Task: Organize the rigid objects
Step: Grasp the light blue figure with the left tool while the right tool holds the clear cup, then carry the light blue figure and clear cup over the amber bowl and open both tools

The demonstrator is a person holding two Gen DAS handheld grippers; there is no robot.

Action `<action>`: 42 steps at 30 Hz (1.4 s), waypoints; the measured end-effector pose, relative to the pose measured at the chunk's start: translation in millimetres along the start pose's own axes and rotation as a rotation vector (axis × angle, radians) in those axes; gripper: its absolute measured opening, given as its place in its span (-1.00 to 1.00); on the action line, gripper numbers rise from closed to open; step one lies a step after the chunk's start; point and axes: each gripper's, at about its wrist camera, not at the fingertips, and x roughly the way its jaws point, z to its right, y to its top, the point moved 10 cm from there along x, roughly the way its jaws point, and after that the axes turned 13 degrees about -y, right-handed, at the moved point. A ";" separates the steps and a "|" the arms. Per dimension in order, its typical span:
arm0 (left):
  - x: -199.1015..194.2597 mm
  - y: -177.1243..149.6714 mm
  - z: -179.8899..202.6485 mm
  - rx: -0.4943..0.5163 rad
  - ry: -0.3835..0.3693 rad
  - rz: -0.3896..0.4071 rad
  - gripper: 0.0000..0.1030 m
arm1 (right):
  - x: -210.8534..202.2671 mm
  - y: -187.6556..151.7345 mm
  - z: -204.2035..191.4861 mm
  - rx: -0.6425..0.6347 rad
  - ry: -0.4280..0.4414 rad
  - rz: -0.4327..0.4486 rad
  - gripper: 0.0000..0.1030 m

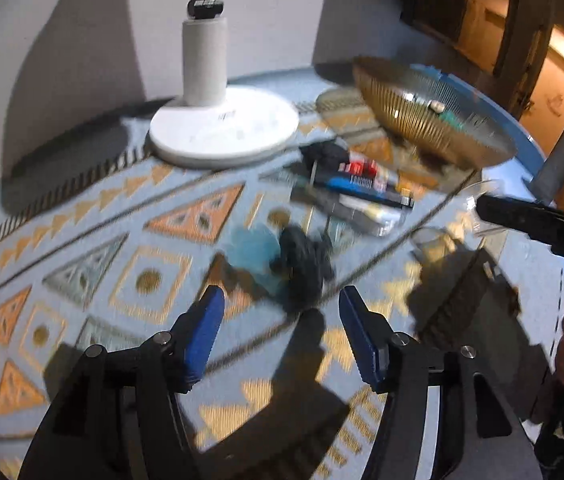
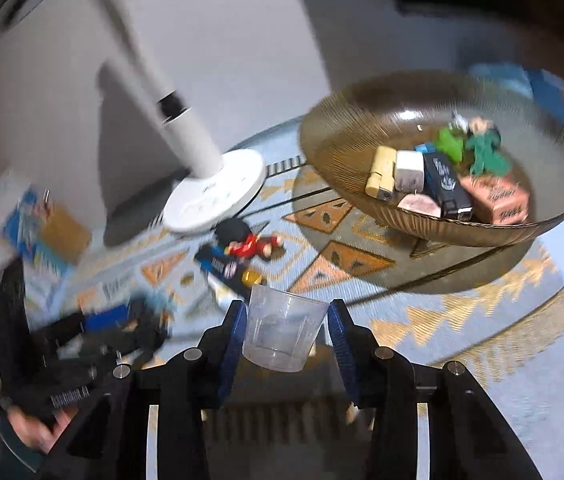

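Right wrist: right tool (image 2: 286,326) clamped on clear cup (image 2: 283,326); left tool (image 1: 282,316) apart, seemingly empty.

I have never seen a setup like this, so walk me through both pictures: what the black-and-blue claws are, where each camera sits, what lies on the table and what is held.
No robot here: a person carries two hand-held grippers, each with a fisheye camera looking along its blue fingers. In the left camera's picture the left gripper is open and empty above a blurred dark toy figure. In the right camera's picture the right gripper holds a clear plastic cup. On the patterned tablecloth stand a white lamp base and a ribbed glass bowl of small boxes and toys.
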 end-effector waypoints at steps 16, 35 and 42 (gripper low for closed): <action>2.1 7.8 -32.0 0.013 0.154 -0.035 0.09 | -10.7 -39.5 19.3 -0.056 0.051 -0.014 -0.19; 35.9 40.8 1.9 0.069 0.046 0.012 -0.40 | -4.1 -40.3 19.7 -0.039 0.064 -0.041 -0.20; -1.9 13.7 6.1 0.005 0.051 0.054 -0.40 | -8.1 -40.5 13.9 -0.069 0.090 -0.032 -0.19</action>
